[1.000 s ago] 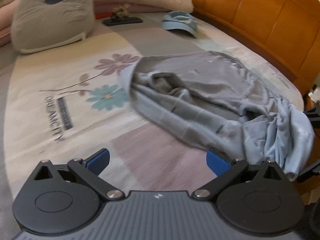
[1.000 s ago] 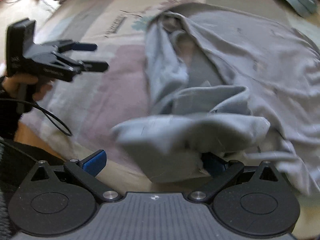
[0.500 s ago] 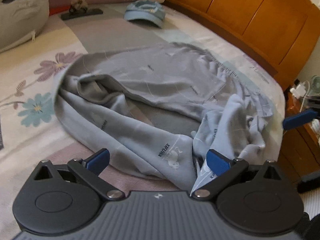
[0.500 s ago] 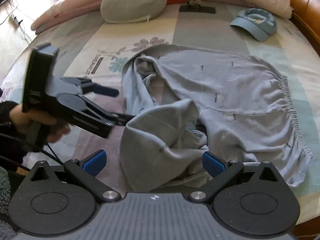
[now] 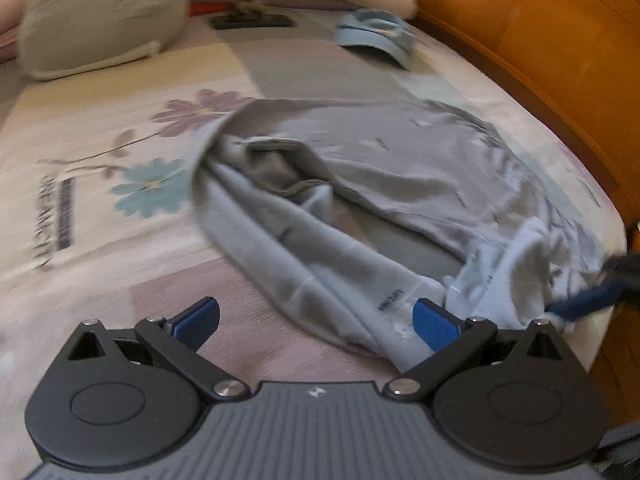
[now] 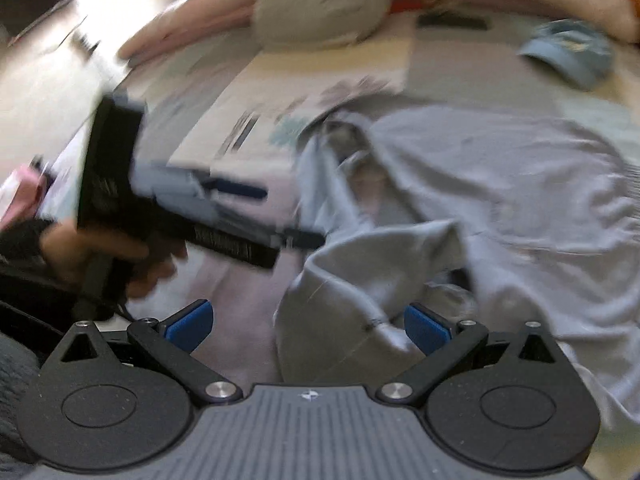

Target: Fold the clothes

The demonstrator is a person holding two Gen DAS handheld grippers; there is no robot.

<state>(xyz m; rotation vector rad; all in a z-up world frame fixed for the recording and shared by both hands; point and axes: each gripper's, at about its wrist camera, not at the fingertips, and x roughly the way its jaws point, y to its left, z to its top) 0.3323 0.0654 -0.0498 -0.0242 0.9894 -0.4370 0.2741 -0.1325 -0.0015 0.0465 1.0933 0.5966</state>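
Note:
A grey-blue garment (image 5: 400, 168) lies crumpled on the flowered bedspread (image 5: 100, 184), with a bunched fold near the bed's right edge. My left gripper (image 5: 316, 320) is open just above the garment's near edge, and the cloth touches its right pad (image 5: 434, 324). A blurred blue finger (image 5: 580, 304) of my right gripper reaches the bunched cloth from the right. In the right wrist view the right gripper (image 6: 307, 327) stands open with a raised fold of the garment (image 6: 352, 280) lying between its pads, not clamped. A hand holds the left gripper (image 6: 292, 216) open at the garment's left edge.
A grey pillow (image 5: 100, 12), a blue cap (image 5: 376, 36) and a small black object (image 5: 248, 20) sit at the far end of the bed. A wooden bed frame (image 5: 560, 60) runs along the right. The bed's edge lies close to the bunched cloth.
The left wrist view has swung back left, away from the bunched end. In the right wrist view the left gripper has moved nearer the garment. Both grippers have stayed open, and both views are blurred.

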